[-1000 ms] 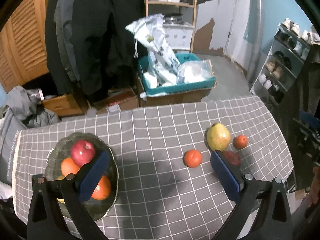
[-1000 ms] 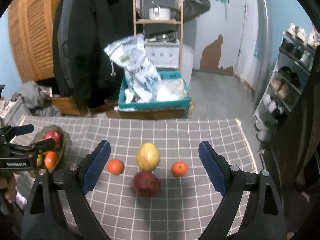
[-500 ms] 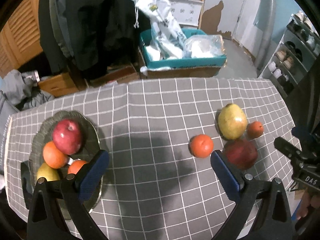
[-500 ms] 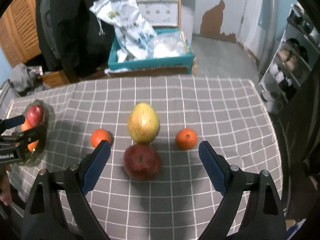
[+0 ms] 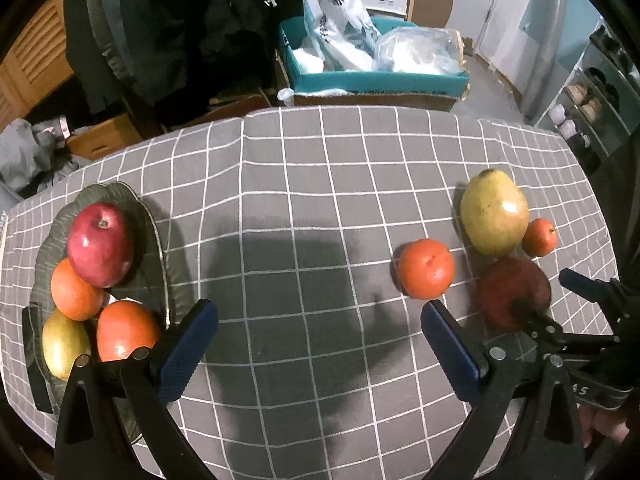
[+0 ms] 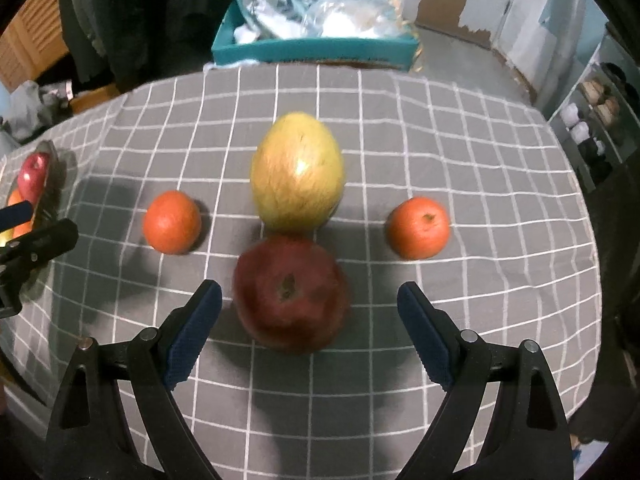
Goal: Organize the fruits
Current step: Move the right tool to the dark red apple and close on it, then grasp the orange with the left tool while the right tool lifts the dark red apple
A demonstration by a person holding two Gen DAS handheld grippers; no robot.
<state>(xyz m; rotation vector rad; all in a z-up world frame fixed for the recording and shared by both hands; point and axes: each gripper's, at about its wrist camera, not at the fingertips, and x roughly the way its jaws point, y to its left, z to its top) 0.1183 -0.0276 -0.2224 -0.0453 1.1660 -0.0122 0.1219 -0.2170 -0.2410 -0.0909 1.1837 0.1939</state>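
A dark glass plate at the table's left holds a red apple, two oranges and a yellow fruit. Loose on the grey checked cloth lie a yellow-green mango, a dark red apple, an orange to its left and another orange to its right. My right gripper is open and low, with the dark red apple between its fingertips and untouched. My left gripper hangs open over bare cloth between the plate and the loose orange.
Past the table's far edge stands a teal box stuffed with plastic bags. Dark coats hang behind at the left. A shoe rack lines the right wall. The cloth drops off at the right edge.
Both grippers came lower and closer to the table. The right one closed in on the dark red apple, which now sits between its open fingers. No fruit has moved.
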